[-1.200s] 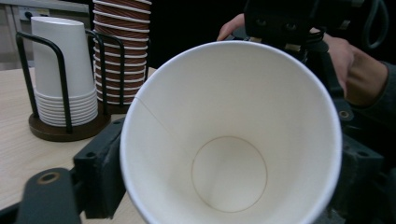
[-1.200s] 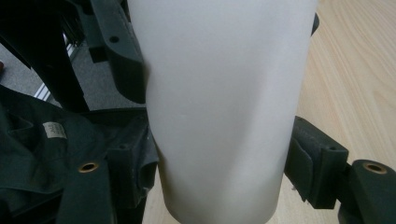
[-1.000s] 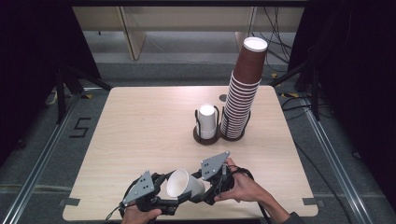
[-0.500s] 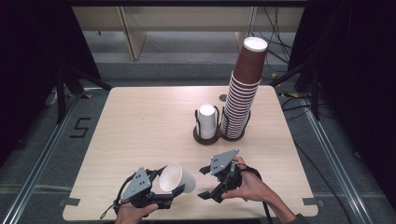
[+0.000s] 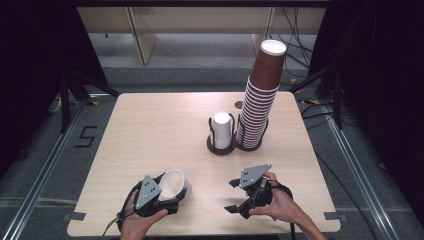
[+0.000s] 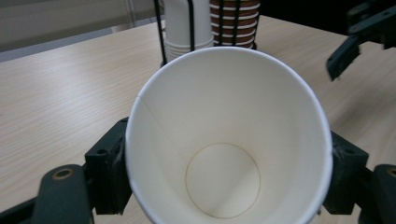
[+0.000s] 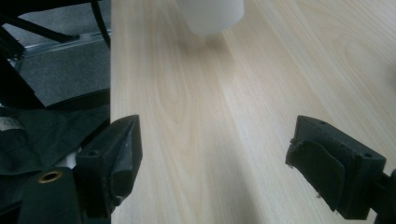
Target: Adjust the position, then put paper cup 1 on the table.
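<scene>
Now that the right gripper point(image 5: 239, 196) has backed off to the right, the white paper cup point(image 5: 172, 183) sits with the left gripper point(image 5: 172, 196) alone; a second ago both tools were closed in on it from either side near the front edge of the worktop point(image 5: 150, 130). Left jaws are clamped on the cup wall from both sides, cup tipped over so its open mouth faces forward and up, empty inside in the left gripper view point(image 6: 229, 140). Right jaws stand spread wide with nothing between them, just bare wood below in the right gripper view point(image 7: 210, 154), and the cup's blurred base shows further off at the top point(image 7: 212, 16). Reads as a handover or a separation just done: the cup is now single and free of the right tool. Wire holder point(image 5: 220, 145) with the short white stack point(image 5: 222, 129) stands mid-worktop, tall brown stack point(image 5: 260, 100) touching beside it, both well apart from the held cup. Likely next: carry the cup to the white stack and turn it mouth down to match. Risk is crushing the thin wall under that side grip.
</scene>
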Demonstrator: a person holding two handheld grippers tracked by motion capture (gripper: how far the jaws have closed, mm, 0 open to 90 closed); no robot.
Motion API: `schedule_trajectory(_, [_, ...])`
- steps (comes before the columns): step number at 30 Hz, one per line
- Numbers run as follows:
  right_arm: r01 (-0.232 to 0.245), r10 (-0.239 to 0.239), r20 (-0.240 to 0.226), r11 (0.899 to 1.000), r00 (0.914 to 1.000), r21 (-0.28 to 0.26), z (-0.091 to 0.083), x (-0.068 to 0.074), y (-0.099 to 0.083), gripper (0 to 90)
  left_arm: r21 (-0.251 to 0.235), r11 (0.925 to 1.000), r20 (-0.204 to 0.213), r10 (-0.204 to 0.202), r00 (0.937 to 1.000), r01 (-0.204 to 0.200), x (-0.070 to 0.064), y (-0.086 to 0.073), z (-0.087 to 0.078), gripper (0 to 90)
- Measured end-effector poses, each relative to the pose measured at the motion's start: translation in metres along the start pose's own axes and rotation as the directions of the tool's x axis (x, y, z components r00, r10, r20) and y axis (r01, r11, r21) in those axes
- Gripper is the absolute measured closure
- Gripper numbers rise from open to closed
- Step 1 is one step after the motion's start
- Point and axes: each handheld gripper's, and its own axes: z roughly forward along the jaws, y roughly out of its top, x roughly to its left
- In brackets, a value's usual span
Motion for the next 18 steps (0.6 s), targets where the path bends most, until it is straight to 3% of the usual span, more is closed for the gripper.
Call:
schedule_trajectory(5, [-0.013, 0.013, 0.023, 1.000, 0.9996, -0.006, -0.005, 0.003, -0.006, 19.5, -0.005, 0.9999, -0.028, -0.015, 0.9995, 0.015, 0.005, -0.002, -0.002, 21.5])
schedule_trajectory(6, [-0.029, 0.029, 0.043, 1.000, 0.9986, -0.011, -0.007, 0.003, -0.010, 18.2, -0.008, 0.9997, -0.029, -0.022, 0.9993, 0.022, 0.006, -0.002, -0.002, 21.5])
schedule_trajectory(11, [-0.063, 0.064, 0.055, 0.998, 0.9964, -0.018, -0.011, 0.001, -0.018, 17.8, -0.012, 0.9995, -0.038, -0.028, 0.9989, 0.028, 0.008, -0.002, 0.000, 21.5])
schedule_trajectory(18, [-0.099, 0.103, 0.086, 0.994, 0.9910, -0.041, -0.017, 0.000, -0.024, 17.5, 0.011, 0.9990, -0.051, -0.043, 0.9977, 0.044, 0.010, -0.005, 0.001, 21.5])
